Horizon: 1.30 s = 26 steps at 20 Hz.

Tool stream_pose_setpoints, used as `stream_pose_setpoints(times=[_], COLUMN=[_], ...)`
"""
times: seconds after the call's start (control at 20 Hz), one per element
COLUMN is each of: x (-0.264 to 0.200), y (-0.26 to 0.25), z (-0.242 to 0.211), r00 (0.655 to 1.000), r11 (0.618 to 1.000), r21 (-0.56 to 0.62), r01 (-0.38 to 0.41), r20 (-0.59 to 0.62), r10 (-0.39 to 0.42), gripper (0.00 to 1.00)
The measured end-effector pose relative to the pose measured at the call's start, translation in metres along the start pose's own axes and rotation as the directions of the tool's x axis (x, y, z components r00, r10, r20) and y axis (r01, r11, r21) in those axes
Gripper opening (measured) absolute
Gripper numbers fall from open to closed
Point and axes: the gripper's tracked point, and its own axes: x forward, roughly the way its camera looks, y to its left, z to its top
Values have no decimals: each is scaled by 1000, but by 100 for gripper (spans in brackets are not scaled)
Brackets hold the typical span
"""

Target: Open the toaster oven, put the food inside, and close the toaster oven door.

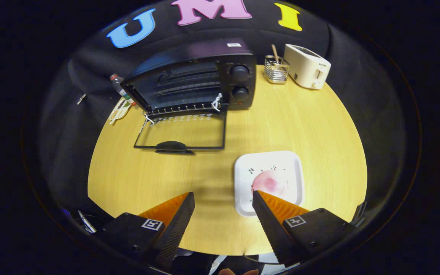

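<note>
Hovering with gripper [224, 198] fingers spread apart and gripping nothing, leaving room to straddle the pink food [269, 183] on the white plate [243, 168] near right; toaster oven [193, 76] standing far left, door [181, 133] lying open for loading

The gripper view looks steeply down from above the table [204, 229], facing the oven [193, 76] well beyond the spread fingers [181, 208].

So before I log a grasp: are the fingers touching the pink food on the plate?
Cannot tell. In the gripper view one finger's tip overlaps the pink food on the plate, but its height above it is unclear.
</note>
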Motion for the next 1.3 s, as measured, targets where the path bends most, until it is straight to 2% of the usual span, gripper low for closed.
stream_pose_setpoints(times=[0.15,0.4,0.65,0.7,0.75,0.8,0.9,1.0,1.05,1.1,1.2,1.3], x=[2,26,64,73,79,83,93,97,91,105,100,95], y=[-54,-116,-135,-138,-137,-138,-140,-150,-151,-152,-153,-153], z=[5,3,-2,-2,-4,-7,-12,-24,-20,-23,-25,-18], r00=[997,983,967,966,963,960,955,934,929,922,924,930], r11=[999,999,1000,1000,1000,1000,999,998,1000,999,996,989], r21=[-23,-31,25,25,14,-6,-41,-56,-22,-17,11,53], r01=[31,25,-16,-15,-21,-25,-22,-3,-11,-33,-86,-140], r20=[-64,-182,-253,-259,-269,-278,-297,-357,-371,-387,-372,-335], r10=[-32,-30,22,21,23,23,8,-17,2,24,84,150], gripper=[99,99,97,89,76,75,63,40,20,15,7,6])
